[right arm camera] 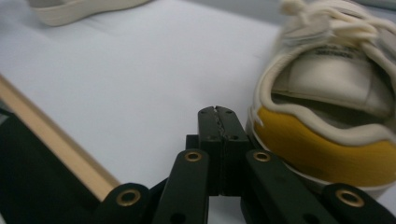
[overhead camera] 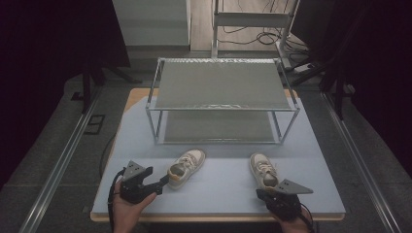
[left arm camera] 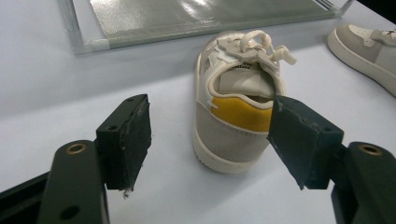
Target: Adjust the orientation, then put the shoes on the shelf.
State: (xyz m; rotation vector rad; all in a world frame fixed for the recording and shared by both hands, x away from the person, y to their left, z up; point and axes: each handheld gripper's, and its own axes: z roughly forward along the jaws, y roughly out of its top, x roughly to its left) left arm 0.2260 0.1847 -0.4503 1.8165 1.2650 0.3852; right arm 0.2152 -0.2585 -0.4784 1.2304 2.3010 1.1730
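Two cream-and-grey sneakers with yellow heel patches lie on the pale blue table. The left sneaker points to the far right and the right sneaker points away. My left gripper is open just behind the left sneaker's heel. In the left gripper view the heel of this sneaker stands just beyond the open gripper, and its pads touch nothing. My right gripper is shut and empty. Its closed tips sit beside the heel of the right sneaker.
A two-level metal rack with mesh shelves stands at the table's far half. The table's wooden front edge runs close to my right gripper. The other sneaker lies off to the right in the left gripper view.
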